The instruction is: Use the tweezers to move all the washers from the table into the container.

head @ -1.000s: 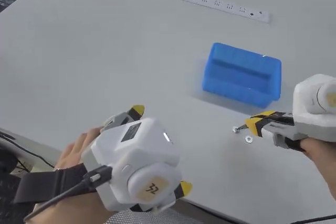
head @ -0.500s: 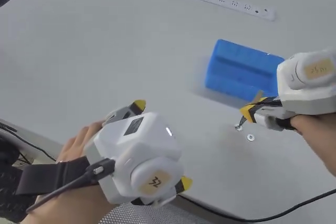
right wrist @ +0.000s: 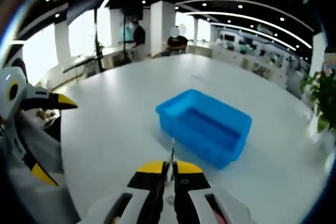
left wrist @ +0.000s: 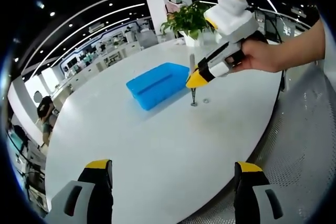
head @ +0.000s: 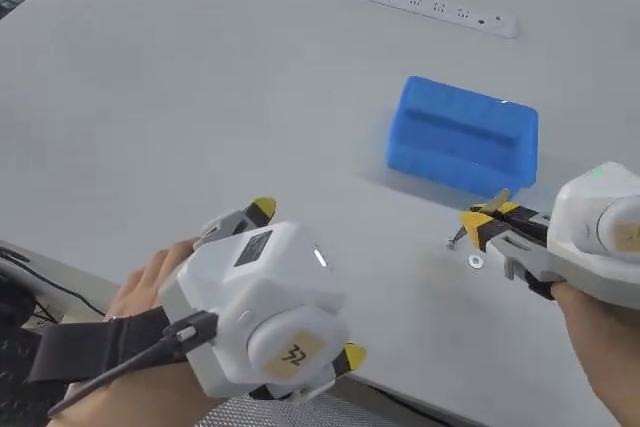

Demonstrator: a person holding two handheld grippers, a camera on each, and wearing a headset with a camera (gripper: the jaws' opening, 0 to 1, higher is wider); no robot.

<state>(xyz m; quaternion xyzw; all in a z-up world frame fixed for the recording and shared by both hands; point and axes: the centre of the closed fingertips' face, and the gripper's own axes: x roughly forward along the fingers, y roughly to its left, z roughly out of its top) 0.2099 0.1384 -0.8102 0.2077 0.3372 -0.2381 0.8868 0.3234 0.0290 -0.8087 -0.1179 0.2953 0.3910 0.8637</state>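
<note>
A blue container (head: 462, 137) stands on the white table (head: 200, 97). Just in front of it my right gripper (head: 485, 227) is shut on thin metal tweezers (head: 458, 239), which point down at the table. A small washer (head: 475, 262) lies flat beside the tweezers' tip. The left gripper view shows the right gripper (left wrist: 194, 80), the tweezers (left wrist: 192, 95), the washer (left wrist: 206, 100) and the container (left wrist: 156, 84). My left gripper (head: 306, 282) hovers open near the table's front edge, nothing between its jaws. In the right gripper view the tweezers (right wrist: 171, 156) point toward the container (right wrist: 205, 124).
A white power strip (head: 430, 7) lies at the far side of the table. A dark cable (head: 30, 277) runs below the front edge at left. A potted plant (left wrist: 189, 22) stands beyond the table. People stand in the background (right wrist: 134, 35).
My right gripper lifted and tilted toward the container, then came back down; the tweezers' tip stayed beside the washer. The left gripper has hardly moved.
</note>
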